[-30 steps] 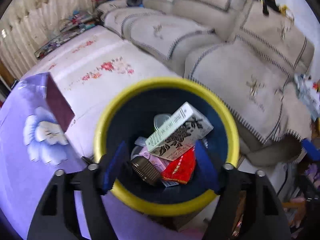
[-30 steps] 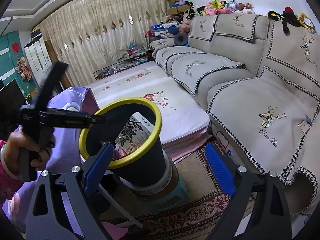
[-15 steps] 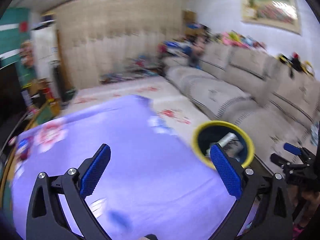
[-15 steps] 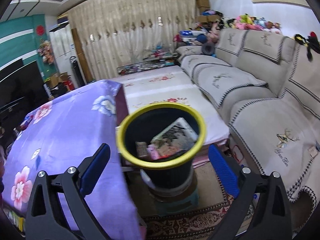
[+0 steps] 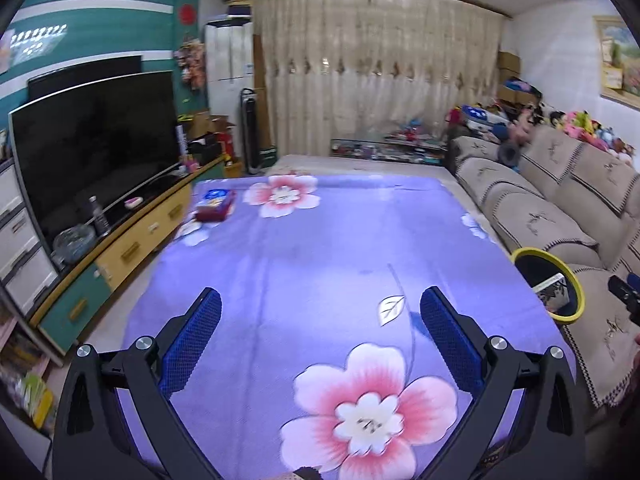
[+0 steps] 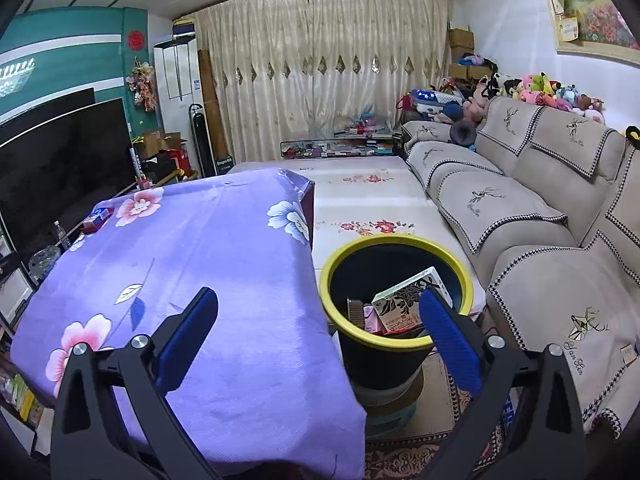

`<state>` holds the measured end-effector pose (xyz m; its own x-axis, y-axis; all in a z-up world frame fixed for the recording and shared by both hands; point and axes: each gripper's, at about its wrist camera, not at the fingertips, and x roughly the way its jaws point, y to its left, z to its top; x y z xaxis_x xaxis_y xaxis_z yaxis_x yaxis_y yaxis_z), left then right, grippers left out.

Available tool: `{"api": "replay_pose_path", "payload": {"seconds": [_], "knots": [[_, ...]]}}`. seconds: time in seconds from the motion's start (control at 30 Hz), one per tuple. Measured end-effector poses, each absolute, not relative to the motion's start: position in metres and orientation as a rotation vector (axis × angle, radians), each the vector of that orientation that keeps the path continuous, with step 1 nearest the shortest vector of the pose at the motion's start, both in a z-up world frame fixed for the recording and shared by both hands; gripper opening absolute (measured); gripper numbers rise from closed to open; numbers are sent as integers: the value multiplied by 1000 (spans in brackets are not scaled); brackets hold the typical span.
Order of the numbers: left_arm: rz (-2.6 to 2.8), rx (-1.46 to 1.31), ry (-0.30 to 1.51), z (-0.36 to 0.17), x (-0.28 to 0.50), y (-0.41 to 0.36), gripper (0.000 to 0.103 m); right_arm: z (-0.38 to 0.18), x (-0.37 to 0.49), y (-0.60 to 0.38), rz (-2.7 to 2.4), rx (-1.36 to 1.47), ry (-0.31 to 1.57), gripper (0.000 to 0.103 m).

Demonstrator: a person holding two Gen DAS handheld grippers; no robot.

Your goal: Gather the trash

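A dark trash bin with a yellow rim (image 6: 400,246) stands beside the table's right edge and holds a black-and-white carton (image 6: 404,304) and other packets. It also shows in the left wrist view (image 5: 576,292) at the far right. A blue and red packet (image 5: 214,204) lies at the table's far left corner, seen too in the right wrist view (image 6: 96,218). My left gripper (image 5: 320,340) is open and empty over the purple flowered tablecloth (image 5: 320,248). My right gripper (image 6: 318,340) is open and empty, above the table edge next to the bin.
A beige sofa (image 6: 540,208) runs along the right wall. A TV (image 5: 96,148) on a low cabinet (image 5: 132,240) stands left of the table. A white flowered mat (image 6: 360,196) lies beyond the table. The bin rests on a stool (image 6: 390,404) over a patterned rug.
My left gripper has swung away from above the bin to face across the table. My right gripper has pulled back and turned left, so the table now fills its left half.
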<state>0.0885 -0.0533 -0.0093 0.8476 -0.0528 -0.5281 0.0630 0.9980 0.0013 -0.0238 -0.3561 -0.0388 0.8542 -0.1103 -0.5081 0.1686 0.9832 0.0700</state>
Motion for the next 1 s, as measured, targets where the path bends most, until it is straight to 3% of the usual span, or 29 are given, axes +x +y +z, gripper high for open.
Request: {"api": "replay_pose_path", "payload": {"seconds": [0.37, 1.0], "knots": [[-64, -2, 496, 5, 44, -46, 98, -30, -44, -354, -164, 128, 490, 96], [-52, -11, 511, 7, 60, -48, 98, -34, -34, -350, -166, 117, 505, 96]]}}
